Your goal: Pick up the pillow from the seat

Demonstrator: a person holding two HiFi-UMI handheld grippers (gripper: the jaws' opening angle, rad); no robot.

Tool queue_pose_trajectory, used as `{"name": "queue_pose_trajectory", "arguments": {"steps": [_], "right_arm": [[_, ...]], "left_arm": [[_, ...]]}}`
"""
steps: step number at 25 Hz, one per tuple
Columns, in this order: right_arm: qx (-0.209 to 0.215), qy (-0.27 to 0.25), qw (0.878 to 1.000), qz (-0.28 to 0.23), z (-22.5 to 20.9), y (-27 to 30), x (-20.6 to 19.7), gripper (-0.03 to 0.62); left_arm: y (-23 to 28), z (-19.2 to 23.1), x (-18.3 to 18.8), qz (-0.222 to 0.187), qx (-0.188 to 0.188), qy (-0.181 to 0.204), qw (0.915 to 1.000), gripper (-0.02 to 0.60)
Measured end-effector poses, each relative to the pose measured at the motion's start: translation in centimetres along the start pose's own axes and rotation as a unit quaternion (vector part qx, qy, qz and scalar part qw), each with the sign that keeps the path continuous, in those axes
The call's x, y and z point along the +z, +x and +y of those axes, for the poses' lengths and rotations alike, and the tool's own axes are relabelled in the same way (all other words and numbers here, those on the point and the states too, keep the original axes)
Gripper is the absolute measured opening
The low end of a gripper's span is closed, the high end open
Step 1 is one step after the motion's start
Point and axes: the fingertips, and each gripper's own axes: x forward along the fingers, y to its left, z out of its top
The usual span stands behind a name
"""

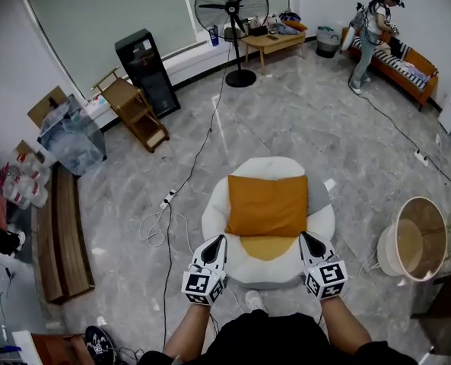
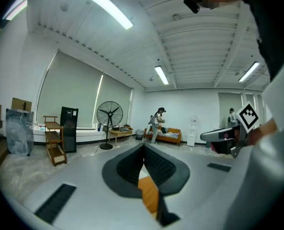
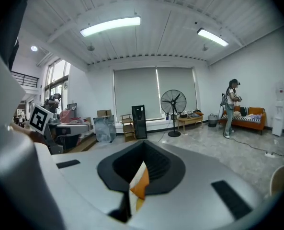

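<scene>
- The left gripper (image 1: 218,242) is clenched on the near left corner of the orange pillow (image 1: 267,204).
- The right gripper (image 1: 308,239) is clamped on the near right corner.
- The pillow stretches between and beyond both grippers, over the round white seat (image 1: 320,220).

Matt orange cloth on pillow (image 1: 267,205), smooth. Soft white fabric on seat (image 1: 214,217), matt. Glossy grey marble-look floor (image 1: 301,120), pale reflections across tiles. Matt plastic shells, white and black, on left gripper (image 1: 220,239) and right gripper (image 1: 306,238); flat black-and-white printed markers on cubes. Black ribbed fingers (image 2: 130,164), dull, set in smooth grey casing. Bare light wood on shelf rack (image 1: 134,111). Black wire grille on fan (image 1: 231,6). Clear shiny plastic bag (image 1: 71,134).
</scene>
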Motion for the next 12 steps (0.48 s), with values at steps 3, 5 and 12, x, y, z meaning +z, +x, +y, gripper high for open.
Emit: {"name": "queue_pose_trajectory", "arguments": {"steps": [3,5,12], "right_arm": [[-0.005,0.002,1.0,-0.002,-0.4,0.9,0.6,0.006],[-0.01,0.004,1.0,-0.002,-0.8,1.3,0.8,0.006],[-0.018,0.016,1.0,0.013,-2.8,2.3,-0.3,0.006]], "left_arm": [[1.0,0.1,0.5,-0.007,-0.019,0.003,0.9998,0.012],[1.7,0.4,0.5,-0.006,-0.023,0.001,0.9997,0.012],[4.9,0.4,-0.2,0.008,-0.032,-0.008,0.9994,0.012]]}}
